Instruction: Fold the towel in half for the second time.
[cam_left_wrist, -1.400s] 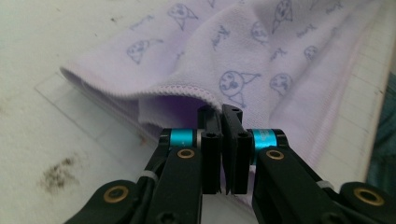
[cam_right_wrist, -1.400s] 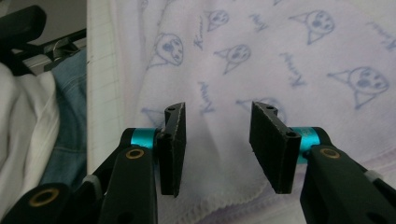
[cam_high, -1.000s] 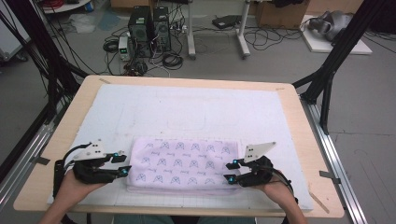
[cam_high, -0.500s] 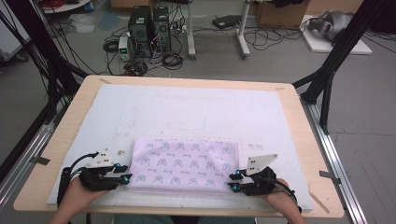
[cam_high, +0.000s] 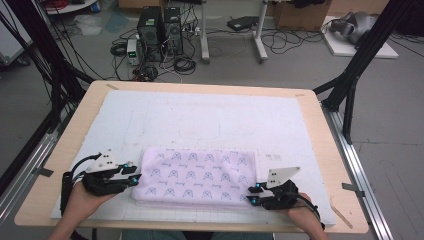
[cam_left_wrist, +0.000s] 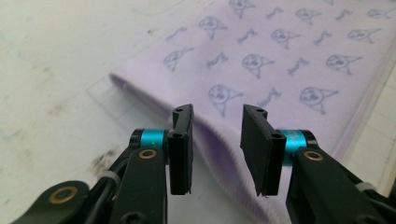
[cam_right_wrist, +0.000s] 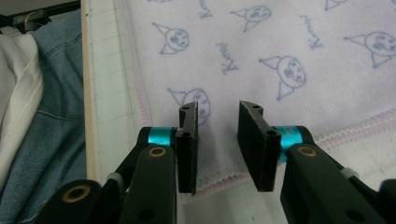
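Over at the left, the left gripper (cam_high: 134, 176) sits at the towel's short left edge, and its jaws have just been closing. In the left gripper view the left gripper (cam_left_wrist: 217, 135) still shows a gap between its pads, with the folded edge of the lilac towel (cam_left_wrist: 280, 70) running between them, not yet pinched. The risk here, I'd say: the fold is plump and layered, so the pads could catch the top layer alone and peel it open on a lift.

Centre of the table, the lilac towel (cam_high: 197, 175) lies folded into a flat rectangle on the white mat (cam_high: 210, 115), near the person's edge.

Now to the right: the right gripper (cam_high: 252, 194) is at the towel's near right corner, jaws also just been closing. In the right gripper view the right gripper (cam_right_wrist: 218, 133) stands parted over the stitched hem, with cloth between the pads but no squeeze visible. That corner bite looks shallow; the hem could slip out. And if one side grips before the other, the towel probably skews or drags across the mat.
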